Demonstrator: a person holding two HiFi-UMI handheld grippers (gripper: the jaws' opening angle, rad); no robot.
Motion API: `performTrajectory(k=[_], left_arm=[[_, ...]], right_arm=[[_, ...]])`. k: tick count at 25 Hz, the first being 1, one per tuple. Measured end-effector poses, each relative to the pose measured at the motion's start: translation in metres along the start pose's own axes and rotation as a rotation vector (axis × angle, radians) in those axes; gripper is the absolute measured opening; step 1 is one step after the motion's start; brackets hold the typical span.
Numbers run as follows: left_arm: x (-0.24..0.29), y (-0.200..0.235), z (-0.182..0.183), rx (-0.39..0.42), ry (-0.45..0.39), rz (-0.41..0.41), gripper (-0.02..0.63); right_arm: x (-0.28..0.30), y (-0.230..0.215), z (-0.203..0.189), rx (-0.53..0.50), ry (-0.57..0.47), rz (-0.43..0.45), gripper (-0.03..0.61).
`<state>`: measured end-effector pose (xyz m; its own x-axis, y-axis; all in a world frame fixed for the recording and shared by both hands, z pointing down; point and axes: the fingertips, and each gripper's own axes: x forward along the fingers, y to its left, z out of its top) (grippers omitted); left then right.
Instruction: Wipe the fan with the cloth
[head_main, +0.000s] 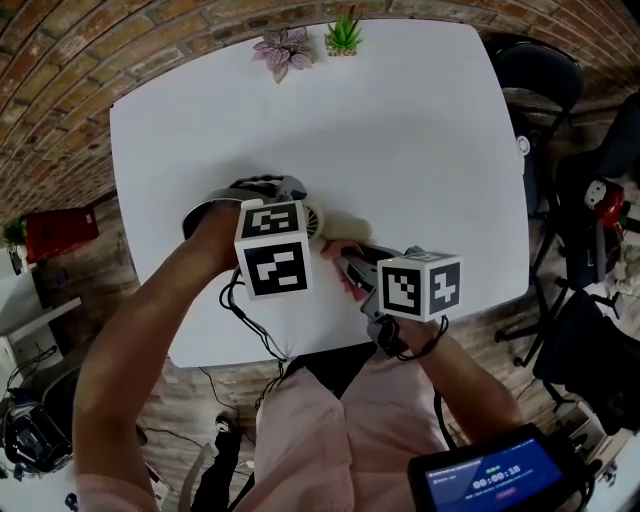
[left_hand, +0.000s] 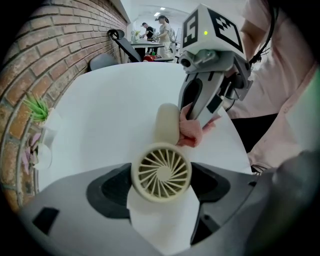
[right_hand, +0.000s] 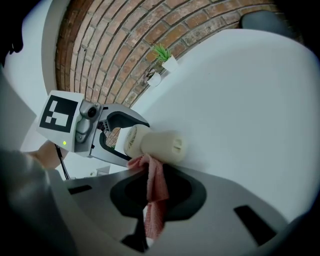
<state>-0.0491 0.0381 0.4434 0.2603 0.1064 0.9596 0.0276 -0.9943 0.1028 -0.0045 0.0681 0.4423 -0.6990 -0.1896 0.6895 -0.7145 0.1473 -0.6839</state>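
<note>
**Q:** What surrounds the work, and what blocks our sight of it?

**A:** We see a white table (head_main: 400, 130) with two small potted plants (head_main: 312, 45) at its far edge, a brick wall (right_hand: 150, 25) beyond them, a dark chair (head_main: 535, 70) at far right and a lit screen (head_main: 490, 475) at near right. From the head view, the two marker cubes cover most of both tongs and much of the fan (left_hand: 161, 172).

**Q:** Where is the fan, and how does it lie?

**A:** It sits at the near middle of the table, between the two tongs. Its long axis runs left to right, roughly level. The round grille is at the left, facing the left gripper's camera, and the handle extends right. We cannot tell whether it rests on the table.

**Q:** And the tongs?

**A:** The left tongs (left_hand: 162, 185) are clamped on either side of the grille head. The right tongs (right_hand: 152, 200) are pinched on the pink cloth (right_hand: 156, 185), whose free end touches the handle just beside the head.
</note>
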Motion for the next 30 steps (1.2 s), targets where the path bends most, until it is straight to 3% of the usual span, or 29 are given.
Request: performTrajectory(k=[20,30], left_arm=[[0.002,-0.002,-0.001,0.063,0.04,-0.035,0.37],[0.003,-0.003,-0.002,0.147,0.077,-0.04,0.37]], right_arm=[[-0.018,-0.017,-0.007,-0.006,0.016,-0.025,0.032],[-0.026,-0.025,-0.01,-0.035,0.046,-0.031,0.031]])
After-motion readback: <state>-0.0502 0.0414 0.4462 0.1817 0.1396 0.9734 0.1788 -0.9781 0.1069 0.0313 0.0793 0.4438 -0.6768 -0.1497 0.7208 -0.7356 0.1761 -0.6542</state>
